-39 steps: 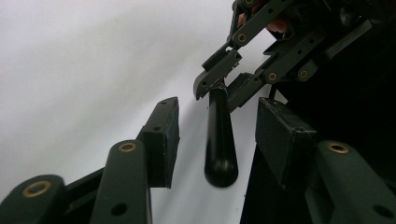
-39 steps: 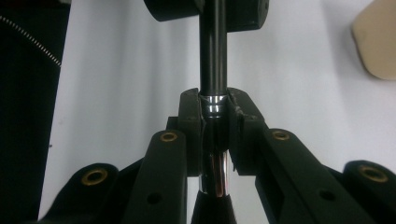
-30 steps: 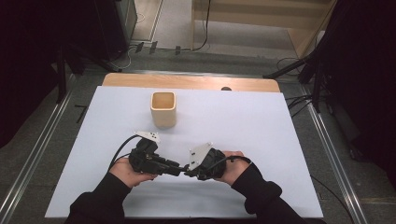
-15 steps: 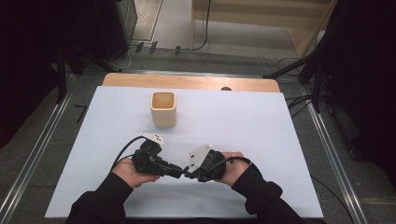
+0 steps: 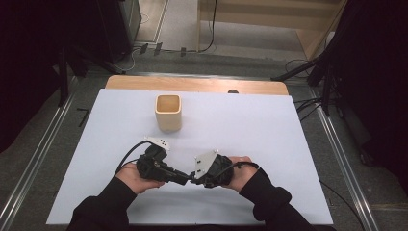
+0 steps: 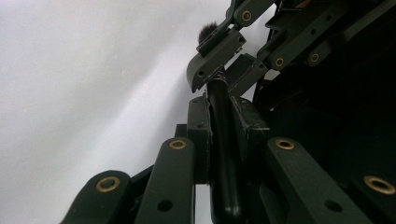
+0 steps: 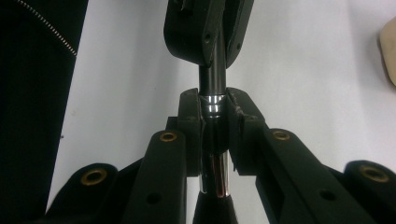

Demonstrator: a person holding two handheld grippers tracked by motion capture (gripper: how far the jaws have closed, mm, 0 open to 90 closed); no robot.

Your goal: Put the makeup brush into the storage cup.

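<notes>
A thin black brush (image 6: 224, 177) with a shiny metal collar (image 7: 215, 179) is held level just above the white table sheet (image 5: 250, 125), near the front edge. My left gripper (image 5: 184, 178) and right gripper (image 5: 196, 180) point tip to tip. In the left gripper view my left gripper (image 6: 224, 135) is shut on the handle, and its jaws have just been closing on it. The right gripper (image 6: 224, 63) clamps the brush farther along, below a dark bristle tuft (image 6: 208, 30). In the right gripper view my right gripper (image 7: 215, 116) presses the collar, with the left gripper (image 7: 205, 32) beyond.
A pale wooden square cup (image 5: 168, 113) stands upright on the sheet, beyond the hands and slightly left. Its edge (image 7: 388, 51) appears at the right of the right gripper view. A dark sleeve (image 7: 32, 93) lies at the left there.
The left gripper has shifted very slightly toward the right one. Both hands otherwise stay in place and the cup has not moved.
</notes>
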